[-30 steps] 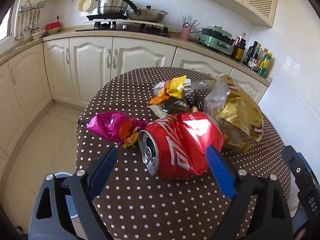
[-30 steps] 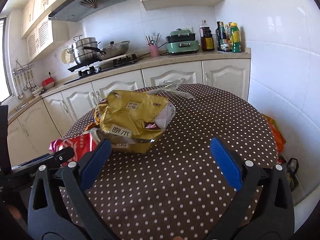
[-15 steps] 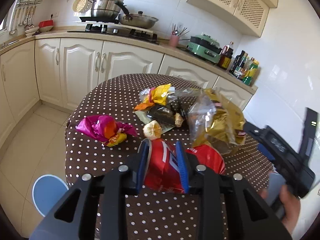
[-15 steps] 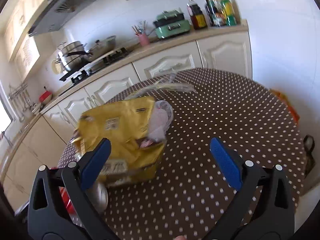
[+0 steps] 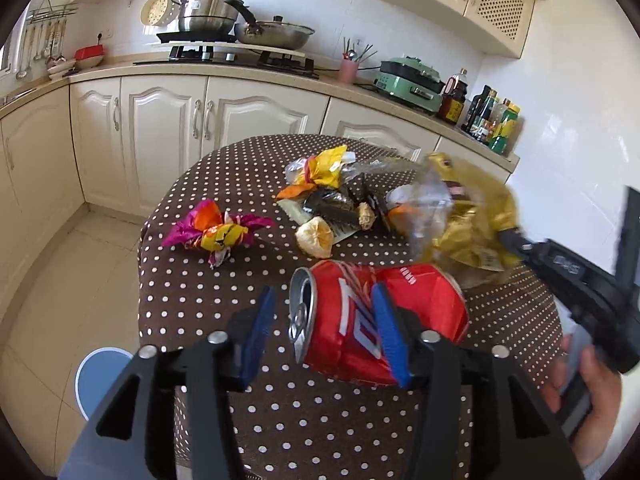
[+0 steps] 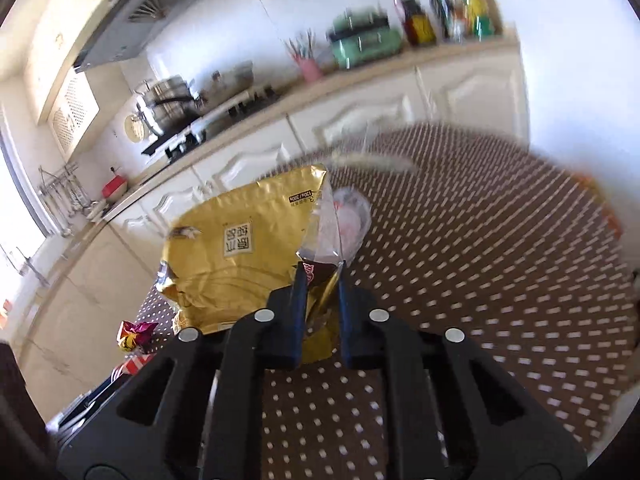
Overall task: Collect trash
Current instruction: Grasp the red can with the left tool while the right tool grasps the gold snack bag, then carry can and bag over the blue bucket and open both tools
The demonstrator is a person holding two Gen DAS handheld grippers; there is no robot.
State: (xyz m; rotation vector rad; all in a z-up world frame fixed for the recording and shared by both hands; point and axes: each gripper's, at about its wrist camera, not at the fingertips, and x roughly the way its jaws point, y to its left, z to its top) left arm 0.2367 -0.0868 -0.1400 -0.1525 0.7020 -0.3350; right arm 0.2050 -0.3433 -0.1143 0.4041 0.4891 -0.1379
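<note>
A crushed red can [image 5: 380, 320] lies on its side between the blue fingers of my left gripper [image 5: 326, 330], which is shut on its open end and holds it over the dotted table [image 5: 248, 280]. My right gripper [image 6: 320, 280] is shut on the lower corner of a gold snack bag [image 6: 244, 252] and holds it up off the table; the bag also shows in the left wrist view [image 5: 472, 224]. A pink and orange wrapper [image 5: 216, 232], an orange peel [image 5: 314, 236] and a heap of wrappers [image 5: 332, 188] lie on the table.
The round table has a brown polka-dot cloth [image 6: 480, 280]. A blue bin [image 5: 100, 380] stands on the floor at the left. Kitchen cabinets [image 5: 180, 120] and a counter with a stove [image 5: 232, 52] and bottles [image 5: 492, 120] run behind.
Both grippers closed: the left onto the red can, the right onto the gold bag. The bag has been lifted off the table, and the right wrist view is tilted and blurred.
</note>
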